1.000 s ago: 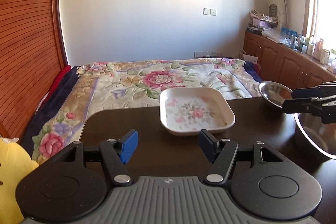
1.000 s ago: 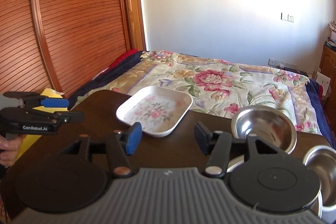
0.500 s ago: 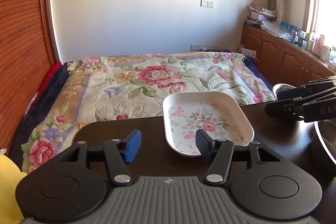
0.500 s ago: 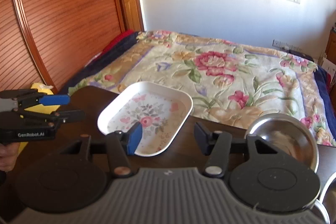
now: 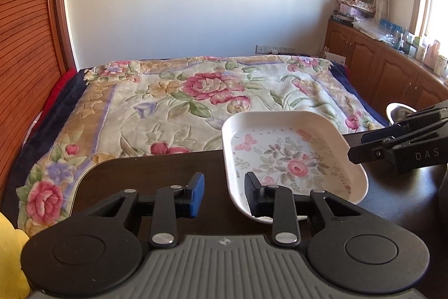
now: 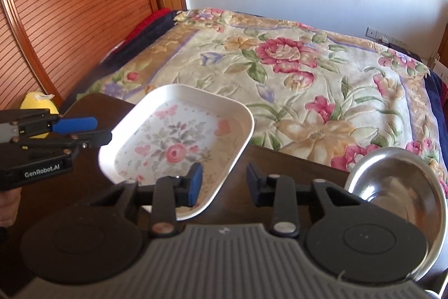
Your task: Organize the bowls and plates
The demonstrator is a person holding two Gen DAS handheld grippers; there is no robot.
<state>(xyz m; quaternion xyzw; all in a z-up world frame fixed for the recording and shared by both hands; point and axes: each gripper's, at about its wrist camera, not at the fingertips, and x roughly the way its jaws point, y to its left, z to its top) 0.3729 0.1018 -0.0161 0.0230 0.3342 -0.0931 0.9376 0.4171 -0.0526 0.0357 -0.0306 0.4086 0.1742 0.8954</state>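
My L hand-held gripper (image 5: 224, 194) & R hand-held gripper (image 6: 224, 182): both agape, empty | floral plate (image 5: 285, 156) unlifted on bench (image 5: 140, 173) | steel bowl (image 6: 397, 181) apart, unstacked | est. nothing sorted yet

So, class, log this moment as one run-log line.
left gripper: open, beside plate's near-left corner | right gripper: open, at plate edge | floral plate: on table | steel bowl: untouched

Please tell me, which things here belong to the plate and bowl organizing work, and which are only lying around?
Belong to the job:
floral square plate
steel bowl
left gripper, open
right gripper, open

Just lying about:
floral bedspread
yellow plush toy
bottles and clutter on the wooden cabinet
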